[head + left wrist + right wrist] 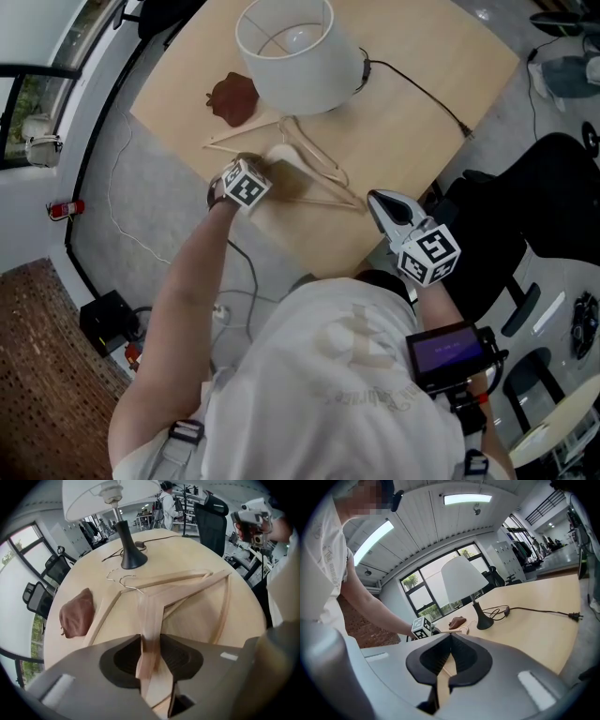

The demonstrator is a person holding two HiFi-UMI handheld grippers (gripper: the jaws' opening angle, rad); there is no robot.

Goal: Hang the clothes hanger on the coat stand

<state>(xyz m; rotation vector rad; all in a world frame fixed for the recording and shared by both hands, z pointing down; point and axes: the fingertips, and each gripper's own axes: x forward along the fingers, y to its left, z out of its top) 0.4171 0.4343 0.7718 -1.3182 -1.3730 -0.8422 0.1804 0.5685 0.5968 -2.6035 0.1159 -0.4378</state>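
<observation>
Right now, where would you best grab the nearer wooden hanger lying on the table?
On its sloping arm, from above: the wooden hanger lies flat on the table, and that slim bar fits between the jaws of the open left hand-held gripper.

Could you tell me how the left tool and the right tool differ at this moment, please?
The left tool has its jaws apart around one arm of a wooden hanger; the right tool has its jaws together and empty. The left tool points steeply down at the table; the right tool points roughly level, at the table's near edge. Both share the same grey two-jaw build.
</observation>
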